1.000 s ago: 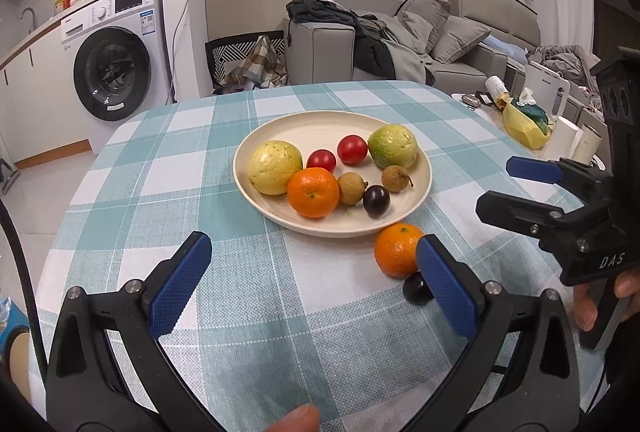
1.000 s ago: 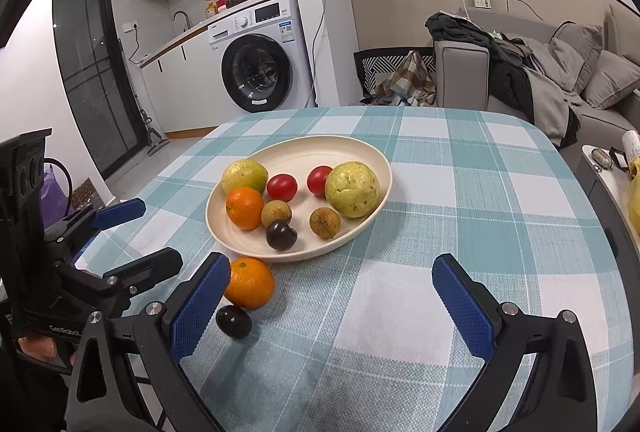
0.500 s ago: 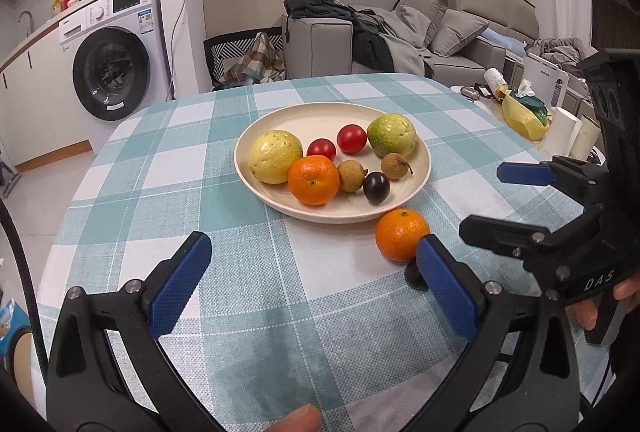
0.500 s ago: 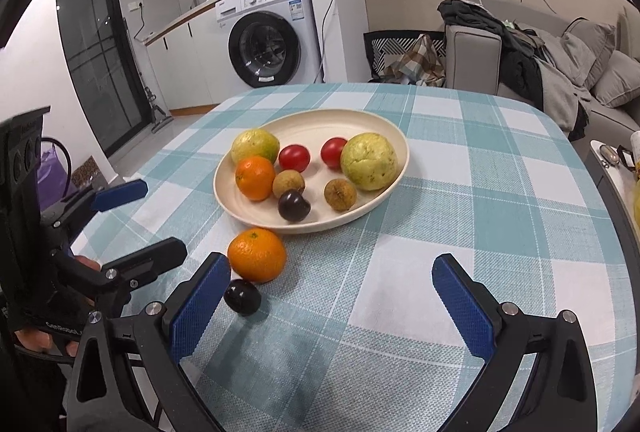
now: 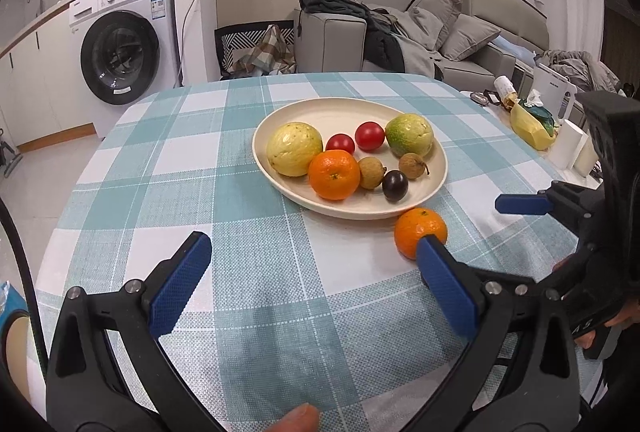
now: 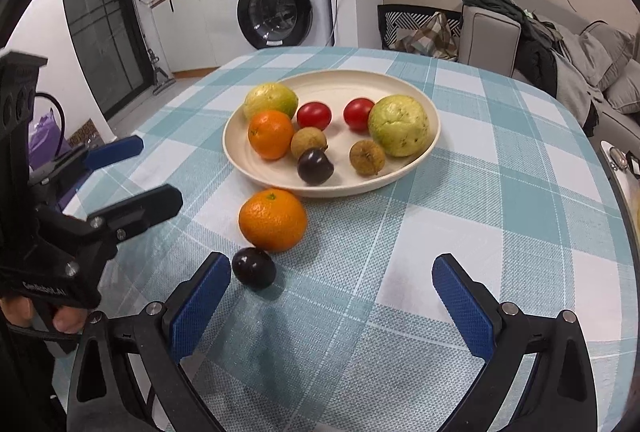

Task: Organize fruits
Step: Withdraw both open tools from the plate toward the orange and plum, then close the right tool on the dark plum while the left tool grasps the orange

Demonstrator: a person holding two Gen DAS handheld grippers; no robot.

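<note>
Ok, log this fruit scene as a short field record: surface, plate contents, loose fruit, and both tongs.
surface: round table with teal-and-white checked cloth
container: shallow cream round plate
on plate: two yellow-green guavas, one orange mandarin, two red cherry tomatoes, two brown longans, one dark purple round fruit
off plate: second orange mandarin and small dark purple fruit, side by side on the cloth
left tongs: open, holding nothing
right tongs: open, holding nothing

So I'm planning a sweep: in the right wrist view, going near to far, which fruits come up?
dark plum on the cloth → loose orange → dark plum on the plate → red tomatoes
</note>
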